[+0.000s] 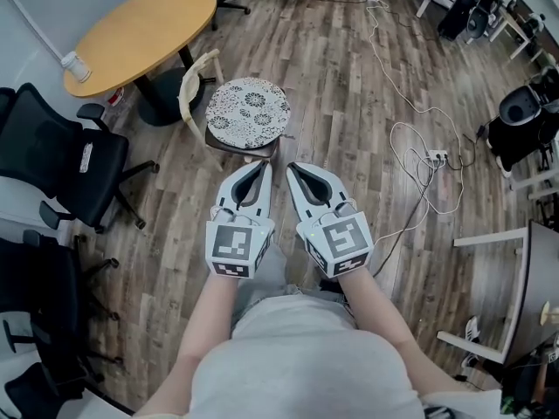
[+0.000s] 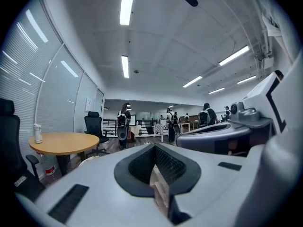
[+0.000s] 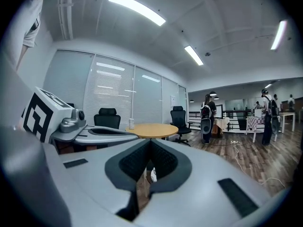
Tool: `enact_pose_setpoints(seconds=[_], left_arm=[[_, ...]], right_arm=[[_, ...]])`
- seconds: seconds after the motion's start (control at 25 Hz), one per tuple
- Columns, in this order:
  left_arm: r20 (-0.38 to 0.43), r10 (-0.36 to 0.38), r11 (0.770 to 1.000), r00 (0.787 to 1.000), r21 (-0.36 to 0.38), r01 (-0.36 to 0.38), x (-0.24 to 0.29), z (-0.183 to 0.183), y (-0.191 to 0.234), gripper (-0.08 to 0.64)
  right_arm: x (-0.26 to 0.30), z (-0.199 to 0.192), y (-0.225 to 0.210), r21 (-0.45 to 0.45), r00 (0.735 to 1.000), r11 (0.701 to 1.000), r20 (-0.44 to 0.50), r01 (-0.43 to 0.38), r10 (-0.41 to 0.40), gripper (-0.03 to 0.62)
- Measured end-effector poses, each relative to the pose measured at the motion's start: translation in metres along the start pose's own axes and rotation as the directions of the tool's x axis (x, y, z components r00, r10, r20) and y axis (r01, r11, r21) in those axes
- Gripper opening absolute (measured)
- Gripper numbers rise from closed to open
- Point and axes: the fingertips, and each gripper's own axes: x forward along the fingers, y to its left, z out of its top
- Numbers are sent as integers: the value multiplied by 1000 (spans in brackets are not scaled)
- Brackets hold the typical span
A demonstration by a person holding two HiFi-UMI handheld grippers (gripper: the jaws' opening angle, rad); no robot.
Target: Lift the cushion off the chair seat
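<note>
**Approach first, grip second**

Cushion, round and patterned, lies flat on the seat of a small chair with a pale backrest, just beside a round wooden table. Both tools are held side by side in front of the person, well short of the chair, with their tips aimed at it. The left gripper has its jaws pressed together with nothing between them, and the right gripper is the same.

The step in hand looks like the walk-up, so the lift itself is not yet begun. To do it well, the jaws should be spread wide before they reach the seat, not at it. Each gripper would best take the near rim at its own side, lower jaw slid between cushion and seat. A thin, soft rim will probably sag, so both sides should rise together and level. The loose cable on the floor to the right is a likely trip risk.
</note>
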Motion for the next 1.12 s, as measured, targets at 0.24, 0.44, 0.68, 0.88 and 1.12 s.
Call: enact_pose_setpoints(seconds=[0.24,0.44,0.68,0.88,1.12], left_arm=[[-20,-13,1000,1000,5,13,46,-1,41,3],[-53,-25,1000,998,-6,25,84,-3,85,3],[-82,-49,999,995,-4,49,120,-6,121,3],[-109,-30,999,994,-34,26,139,-12,143,3],[-106,4,993,994,-113,-16,158,-24,167,3]], right_arm=[[58,3,-27,90,999,995,16,-31,30,21],[115,1,-43,65,999,997,-30,-29,31,21],[163,0,-59,75,999,997,-51,-15,19,21],[187,-3,-65,68,997,997,-75,-27,32,21],[212,-13,-81,88,993,995,-103,-39,48,21]])
